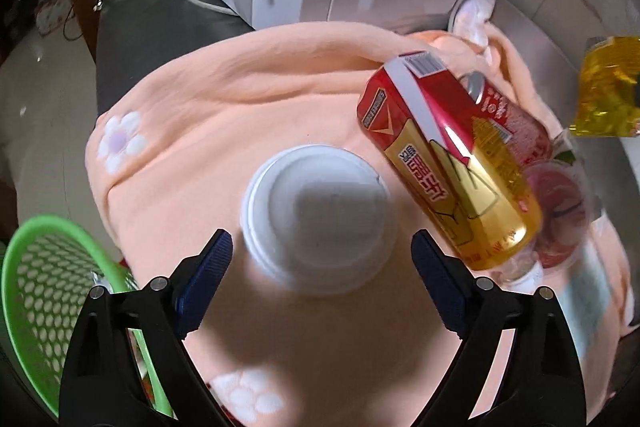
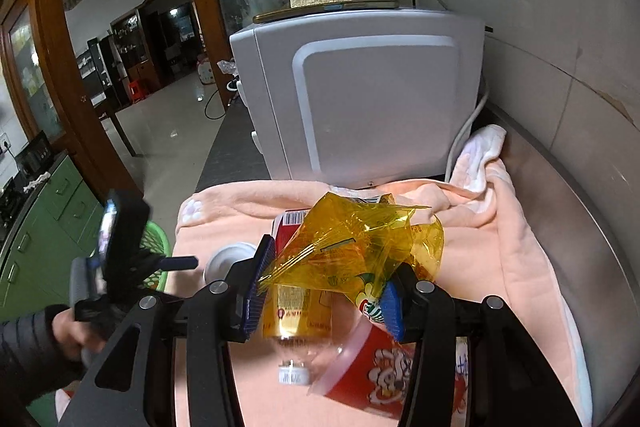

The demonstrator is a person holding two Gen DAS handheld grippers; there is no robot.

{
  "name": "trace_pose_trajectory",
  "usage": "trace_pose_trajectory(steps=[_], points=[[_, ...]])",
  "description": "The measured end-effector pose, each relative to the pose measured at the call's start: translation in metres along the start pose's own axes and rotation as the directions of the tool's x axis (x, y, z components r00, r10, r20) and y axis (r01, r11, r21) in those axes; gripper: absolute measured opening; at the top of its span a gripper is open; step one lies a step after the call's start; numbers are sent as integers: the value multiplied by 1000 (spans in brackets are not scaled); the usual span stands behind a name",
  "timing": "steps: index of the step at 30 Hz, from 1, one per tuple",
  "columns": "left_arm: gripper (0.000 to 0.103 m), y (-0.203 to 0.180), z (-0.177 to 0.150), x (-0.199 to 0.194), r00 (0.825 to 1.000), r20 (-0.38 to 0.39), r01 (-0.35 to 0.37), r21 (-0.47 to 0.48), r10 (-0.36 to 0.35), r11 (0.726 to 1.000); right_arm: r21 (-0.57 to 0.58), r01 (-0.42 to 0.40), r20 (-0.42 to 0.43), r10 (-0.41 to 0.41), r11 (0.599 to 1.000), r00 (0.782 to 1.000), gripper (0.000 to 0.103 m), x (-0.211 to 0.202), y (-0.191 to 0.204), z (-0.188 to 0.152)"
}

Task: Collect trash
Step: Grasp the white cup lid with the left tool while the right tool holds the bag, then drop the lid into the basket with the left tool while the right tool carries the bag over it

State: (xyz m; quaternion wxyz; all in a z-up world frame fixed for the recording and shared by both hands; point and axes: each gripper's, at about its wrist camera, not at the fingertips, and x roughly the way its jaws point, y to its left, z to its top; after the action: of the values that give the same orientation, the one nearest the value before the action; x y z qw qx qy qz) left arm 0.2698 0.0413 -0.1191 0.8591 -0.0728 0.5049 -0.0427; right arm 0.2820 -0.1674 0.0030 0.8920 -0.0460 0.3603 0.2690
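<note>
On the peach towel [image 1: 248,115], in front of the white appliance [image 2: 360,95], trash is lying in a loose pile. The white cup [image 1: 316,223] is standing nearest the towel's middle, seen from above. Just right of the cup, a red-and-gold can [image 1: 452,167] is lying on its side. Beyond the can, a clear bottle [image 2: 296,359] and a red tub [image 2: 384,367] are resting, touching or nearly so.

The left gripper [image 1: 322,267] is hovering over the cup with jaws spread wide, a finger on each side, gripping nothing. The right gripper [image 2: 326,291] is pinching a yellow wrapper [image 2: 352,247], lifted above the can; jaws partly closed on the film.

The green basket [image 1: 44,287] is sitting off the towel's left edge, low beside the cup.

Step, as judged: mid-collection, with the wrapper picked and the cup being lined up. Next likely calls for lowering the left fingers around the cup wall and closing gently, since a thin cup may crush or tip. The wrapper needs carrying over the cup to the basket; light film may cling to the pads.
</note>
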Motion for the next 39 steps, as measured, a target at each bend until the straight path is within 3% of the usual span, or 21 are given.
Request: trace_pose_trajectory(steps=[19, 30, 39], points=[[82, 0, 0, 5, 999, 33, -26, 38, 25, 999, 23, -18, -10, 18, 1000, 1000, 46, -6, -3, -17], [82, 44, -41, -65, 991, 137, 14, -124, 3, 992, 3, -80, -1, 80, 997, 997, 46, -17, 27, -29], [82, 100, -89, -118, 977, 178, -68, -249, 115, 966, -30, -142, -17, 142, 989, 990, 46, -19, 63, -34]])
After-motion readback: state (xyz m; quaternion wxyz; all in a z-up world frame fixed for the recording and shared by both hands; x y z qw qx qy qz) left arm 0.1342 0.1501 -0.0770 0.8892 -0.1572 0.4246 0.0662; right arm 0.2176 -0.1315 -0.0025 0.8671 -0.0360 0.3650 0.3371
